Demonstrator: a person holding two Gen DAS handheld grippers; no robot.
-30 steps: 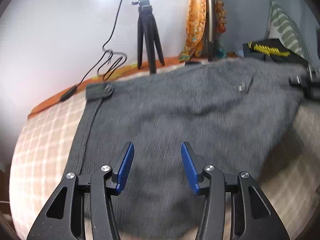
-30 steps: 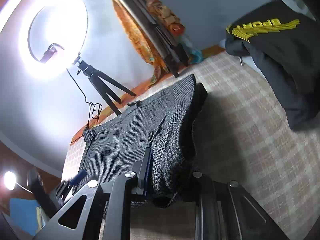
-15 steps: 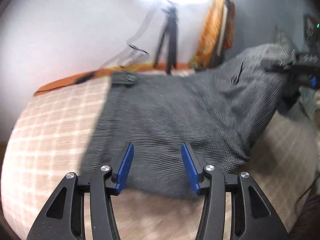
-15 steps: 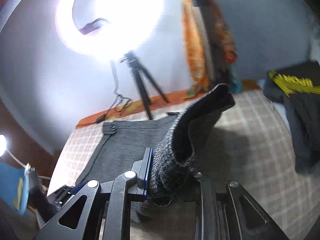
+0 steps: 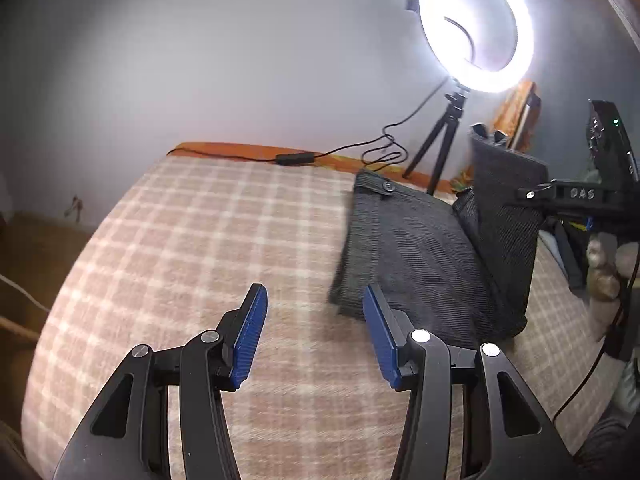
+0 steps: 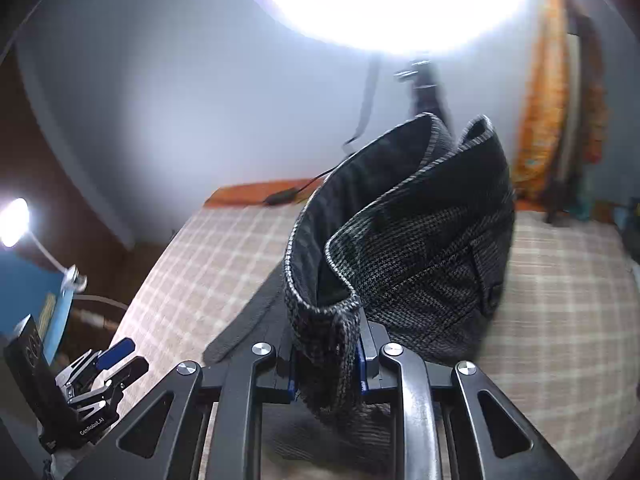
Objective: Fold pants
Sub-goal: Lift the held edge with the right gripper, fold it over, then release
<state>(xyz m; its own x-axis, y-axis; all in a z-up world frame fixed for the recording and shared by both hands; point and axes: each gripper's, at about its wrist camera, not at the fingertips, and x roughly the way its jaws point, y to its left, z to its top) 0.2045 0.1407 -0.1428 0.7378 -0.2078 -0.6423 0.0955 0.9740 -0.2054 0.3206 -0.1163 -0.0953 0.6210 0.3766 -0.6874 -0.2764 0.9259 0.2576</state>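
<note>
Fold half done: right tool [image 6: 326, 364] clamped on the lifted end of the grey pants [image 5: 416, 252], carrying it over the part lying near the bed's [image 5: 200, 248] far edge, left tool [image 5: 316, 340] apart and empty, flattening left.

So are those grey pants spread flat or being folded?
Being folded: the right tool grips one edge of the grey pants, lifted upright, while the rest lies on the checked blanket.

A ring light [image 5: 476, 24] blows out to white glare in both views (worst in the right wrist's). A small lamp [image 6: 14, 222] flares left. Fisheye edges bend and darken; the pants [image 6: 420, 248] smear slightly.
</note>
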